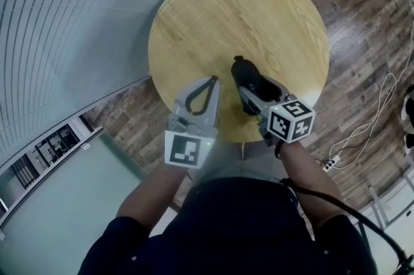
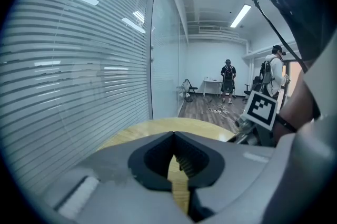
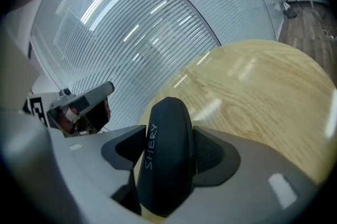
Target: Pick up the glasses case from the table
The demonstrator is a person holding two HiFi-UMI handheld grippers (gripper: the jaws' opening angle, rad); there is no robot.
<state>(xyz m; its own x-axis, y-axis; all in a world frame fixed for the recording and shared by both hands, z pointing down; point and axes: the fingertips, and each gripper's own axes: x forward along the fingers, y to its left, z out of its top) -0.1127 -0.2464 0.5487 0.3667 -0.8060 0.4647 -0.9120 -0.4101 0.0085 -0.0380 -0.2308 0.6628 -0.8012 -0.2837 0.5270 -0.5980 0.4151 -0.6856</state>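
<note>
Two right gripper (image 3: 169,132) fingers (image 3: 215,157) press on glasses case (image 3: 164,165), held between them.

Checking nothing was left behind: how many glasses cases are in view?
1: the glasses case, gripped in the right gripper over the round table's near part. No other seems hidden.

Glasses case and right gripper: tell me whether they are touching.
Touching. The right gripper view shows the black glasses case standing between the jaws of the right gripper, with both jaws pressed against its sides.
</note>
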